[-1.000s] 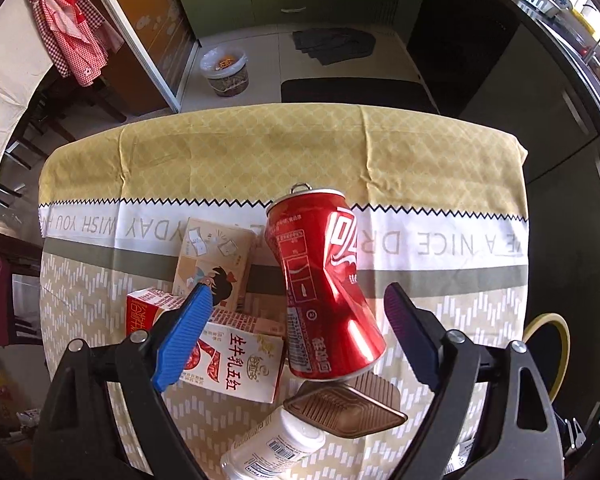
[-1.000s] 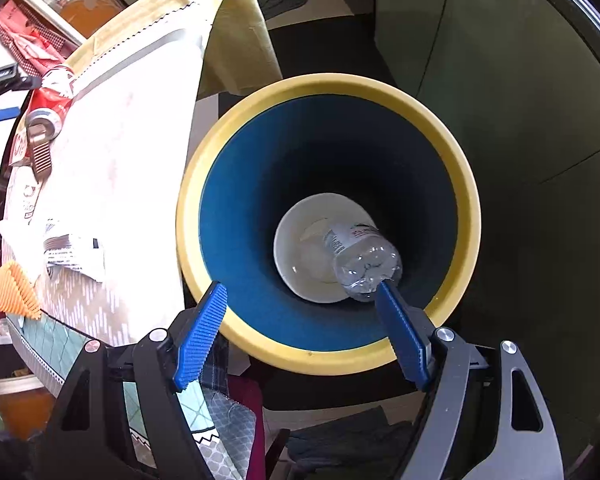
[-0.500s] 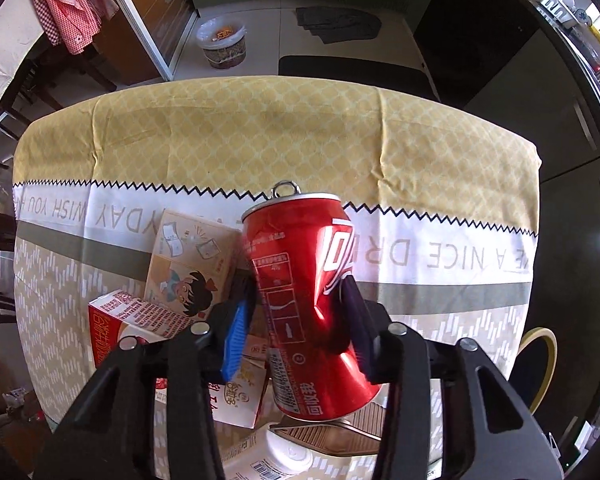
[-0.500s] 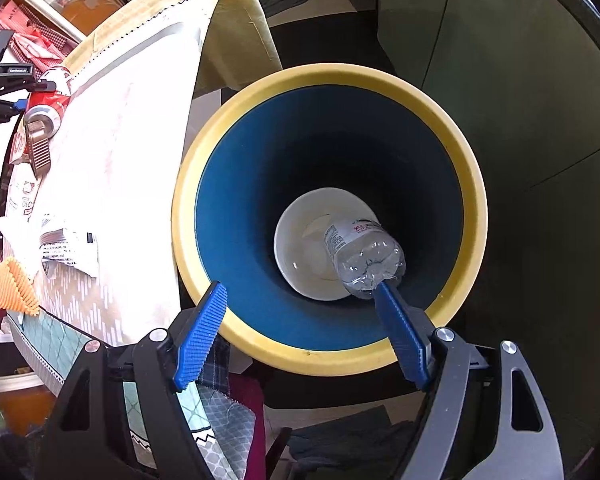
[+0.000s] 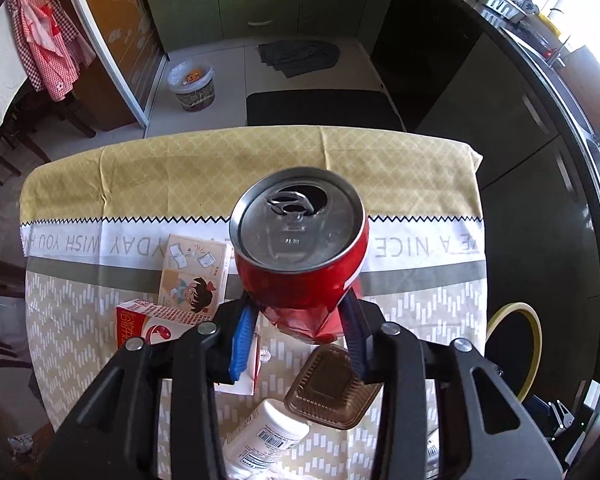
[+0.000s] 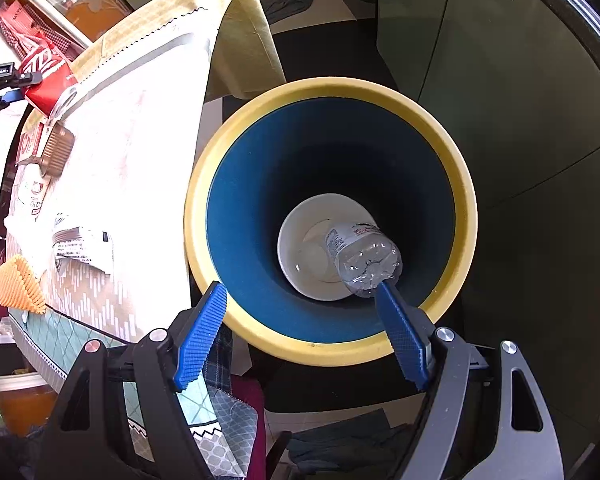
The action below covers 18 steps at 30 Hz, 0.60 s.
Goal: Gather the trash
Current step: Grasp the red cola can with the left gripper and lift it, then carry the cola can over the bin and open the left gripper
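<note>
Two blue pads of the left hand-held gripper are closing on the dented red can, pinching its lower body, long axis running straight out along the fingers, mouth end away, clear above the table. Bin sits off the table's right edge; right hand-held gripper hangs spread and empty over it, so the can likely goes rightward.

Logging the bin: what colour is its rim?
Yellow rim, blue inside; clearest in the right wrist view.
</note>
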Motion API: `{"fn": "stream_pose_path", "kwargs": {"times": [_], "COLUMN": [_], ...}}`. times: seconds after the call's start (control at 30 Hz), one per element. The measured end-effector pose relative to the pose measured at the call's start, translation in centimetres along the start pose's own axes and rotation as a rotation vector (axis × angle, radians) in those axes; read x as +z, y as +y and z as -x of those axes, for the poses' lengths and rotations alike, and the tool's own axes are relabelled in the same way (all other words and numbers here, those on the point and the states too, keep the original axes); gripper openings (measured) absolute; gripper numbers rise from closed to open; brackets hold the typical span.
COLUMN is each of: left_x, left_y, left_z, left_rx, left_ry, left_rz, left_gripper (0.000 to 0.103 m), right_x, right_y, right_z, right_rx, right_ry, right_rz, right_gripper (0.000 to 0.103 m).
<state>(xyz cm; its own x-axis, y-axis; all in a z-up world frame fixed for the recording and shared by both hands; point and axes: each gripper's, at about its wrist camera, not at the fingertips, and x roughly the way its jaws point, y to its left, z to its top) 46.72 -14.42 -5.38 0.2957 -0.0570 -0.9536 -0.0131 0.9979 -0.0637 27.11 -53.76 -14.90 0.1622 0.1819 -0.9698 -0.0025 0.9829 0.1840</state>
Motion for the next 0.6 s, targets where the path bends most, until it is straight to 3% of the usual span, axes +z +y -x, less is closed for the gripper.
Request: {"fn": "stream_pose_path", "kwargs": {"times": [0.3,0.6], "left_x": [-2.4,-7.4], "left_y": [-1.6,-10.0], "left_z": [3.4,7.6], "left_rx": [-0.045,-0.157], "left_ry": [-0.049,-0.074], "left_rz": [-0.088,-0.307], "left_gripper": [0.036,0.036], "right_x": [-0.2,-1.1], "right_y": [0.6,-0.6], "right_z": [0.8,3.9], "right_rx": [0.0,0.0], "right_ry": [-0.012,-0.069], "right_rz": [0.013,-0.009], "right_gripper": [0.076,0.076]}}
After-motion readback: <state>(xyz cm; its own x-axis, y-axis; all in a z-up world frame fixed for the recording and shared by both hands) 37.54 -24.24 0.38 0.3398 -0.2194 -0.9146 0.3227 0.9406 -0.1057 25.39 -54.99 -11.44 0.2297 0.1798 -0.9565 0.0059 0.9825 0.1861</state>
